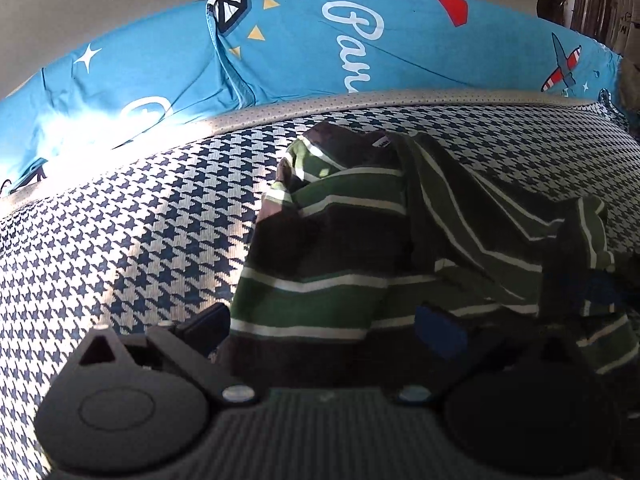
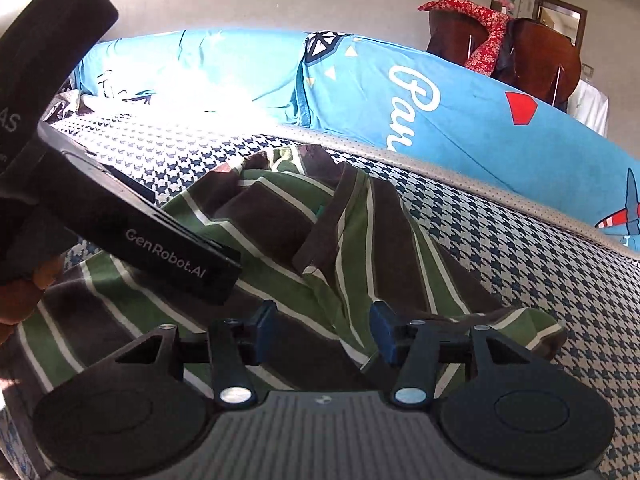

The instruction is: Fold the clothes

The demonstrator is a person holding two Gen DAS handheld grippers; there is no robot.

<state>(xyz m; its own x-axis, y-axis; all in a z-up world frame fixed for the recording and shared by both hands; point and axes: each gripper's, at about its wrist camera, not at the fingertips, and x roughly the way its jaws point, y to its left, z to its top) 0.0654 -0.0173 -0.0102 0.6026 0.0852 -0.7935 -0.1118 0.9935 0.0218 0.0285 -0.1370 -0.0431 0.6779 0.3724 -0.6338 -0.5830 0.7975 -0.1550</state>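
Observation:
A green, brown and white striped shirt (image 1: 340, 216) lies crumpled on a blue-and-white houndstooth mattress (image 1: 120, 220). My left gripper (image 1: 324, 328) is open wide, low over the shirt's near hem, with striped cloth lying between its fingers (image 1: 208, 324). In the right wrist view the same shirt (image 2: 280, 208) spreads out in folds, a brown sleeve on top. My right gripper (image 2: 325, 330) is open just above the cloth, its blue pads (image 2: 384, 332) either side of a green fold. The left gripper's black body (image 2: 140, 232), held by a hand (image 2: 24, 292), crosses the shirt's left part.
A rolled bright blue printed quilt (image 1: 360, 40) lines the far side of the mattress behind a grey trim (image 1: 360, 100). Strong sunlight glares at the far left. A wooden chair with a red floral cloth (image 2: 492, 28) stands by the wall. Bare houndstooth surface (image 2: 540, 248) lies right of the shirt.

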